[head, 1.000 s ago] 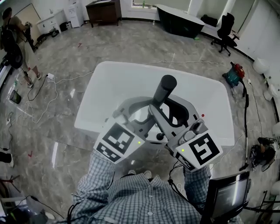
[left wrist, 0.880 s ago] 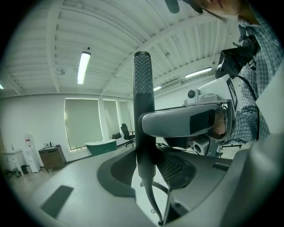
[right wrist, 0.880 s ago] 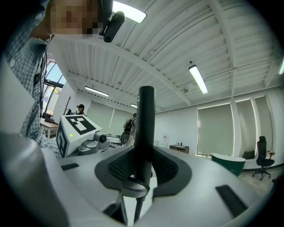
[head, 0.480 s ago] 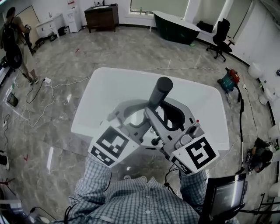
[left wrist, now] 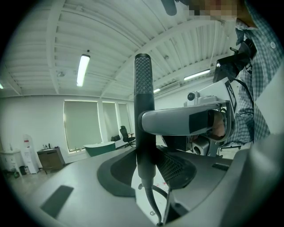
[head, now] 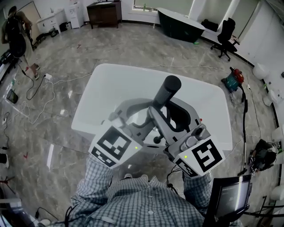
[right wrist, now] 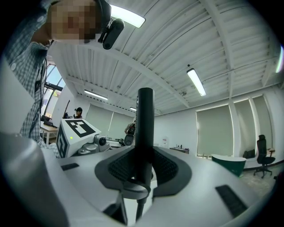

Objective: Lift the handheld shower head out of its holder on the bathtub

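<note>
Under the two grippers the holder can't be made out: their grey jaws and marker cubes cover the near rim of the white bathtub [head: 111,84]. In the left gripper view the handle's lower end narrows into a hose [left wrist: 153,201], which drops out of sight behind that gripper's own body. The far jaw of the right gripper is hidden there too.

Around the tub, from the left: a person [head: 15,31] stands at the far edge of the room, and cables [head: 40,95] trail over the marble floor. A dark cabinet [head: 104,13] and a dark green tub [head: 179,22] stand along the back wall. An office chair [head: 224,33] and a red and teal vacuum [head: 233,80] are on the right, and a monitor [head: 230,197] is cut off at the lower right.

The dark shower head [head: 165,93] stands nearly upright over the tub, between both pairs of jaws. The left gripper [head: 138,119] takes it low, its dark pads [left wrist: 117,170] meeting the handle on both sides. The right gripper [head: 171,119] comes from the other side and a little higher. One of its jaws crosses in front of the handle in the left gripper view. Its pads [right wrist: 166,168] flank the handle closely, closed about it at a wide setting.
</note>
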`<state>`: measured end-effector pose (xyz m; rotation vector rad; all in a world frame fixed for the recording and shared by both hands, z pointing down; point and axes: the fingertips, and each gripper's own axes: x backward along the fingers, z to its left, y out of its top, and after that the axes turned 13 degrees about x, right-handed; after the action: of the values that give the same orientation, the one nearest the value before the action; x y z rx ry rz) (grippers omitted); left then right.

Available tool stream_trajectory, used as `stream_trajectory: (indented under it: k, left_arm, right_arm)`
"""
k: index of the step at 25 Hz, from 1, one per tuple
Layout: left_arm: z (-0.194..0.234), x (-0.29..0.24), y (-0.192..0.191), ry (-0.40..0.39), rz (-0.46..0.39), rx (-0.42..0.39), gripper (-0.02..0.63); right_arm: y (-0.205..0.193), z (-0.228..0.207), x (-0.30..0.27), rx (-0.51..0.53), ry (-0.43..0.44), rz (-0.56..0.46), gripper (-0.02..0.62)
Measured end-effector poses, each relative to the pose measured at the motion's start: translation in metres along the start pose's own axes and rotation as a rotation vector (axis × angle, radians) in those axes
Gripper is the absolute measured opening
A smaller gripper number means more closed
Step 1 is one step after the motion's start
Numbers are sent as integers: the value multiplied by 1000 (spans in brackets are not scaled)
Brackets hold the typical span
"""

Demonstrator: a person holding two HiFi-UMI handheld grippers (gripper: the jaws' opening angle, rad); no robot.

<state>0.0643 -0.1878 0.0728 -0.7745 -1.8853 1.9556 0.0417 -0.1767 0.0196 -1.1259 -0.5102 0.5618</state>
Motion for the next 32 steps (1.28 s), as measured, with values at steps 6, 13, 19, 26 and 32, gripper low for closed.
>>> stream_trajectory:
  k: [6,13,19,26,32]
  left_arm:
    - [-1,-1,-1,-9,0,-8,138]
    - [-3,-1,3,-9,0,-9,138]
    - [-2,-1,2,-5,4,-5,138]
    - [-3,-1,2,-8,6,0,138]
    - [-3,0,3,-9,5,0,138]
  right_arm:
    - [-1,-1,1,-15,-11,-6,120]
    - [2,-2,3,-5,-17,-6,120]
    - [1,-2,2,-19,-13,-12,120]
    - [1,-2,3,-19,-12,-6,120]
    - [2,-2,3,-16,-13,-5,120]
